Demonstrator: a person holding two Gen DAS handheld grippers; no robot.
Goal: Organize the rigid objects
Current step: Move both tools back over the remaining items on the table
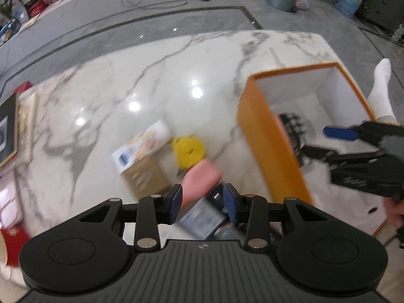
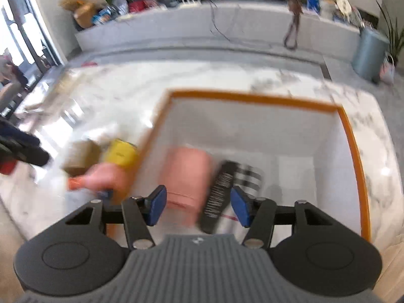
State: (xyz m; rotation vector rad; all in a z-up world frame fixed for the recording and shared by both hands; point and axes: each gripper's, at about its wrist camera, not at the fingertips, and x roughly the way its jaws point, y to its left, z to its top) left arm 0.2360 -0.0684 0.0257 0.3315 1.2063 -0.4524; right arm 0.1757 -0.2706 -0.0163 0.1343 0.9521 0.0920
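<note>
Two hand-held grippers work one sorting job. The left hand-held gripper pinches a pink-topped item above the marble surface, seemingly bound for the orange box; the next move calls for carrying it over the rim. The right hand-held gripper hangs spread above the box, gripping nothing, over a pink block and a black brush inside. Motion blur obscures the held item's lower end and a yellow object beside a carton.

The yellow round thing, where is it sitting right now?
The yellow round thing lies on the marble table, between the brown cardboard box and the orange box, outside it.
</note>
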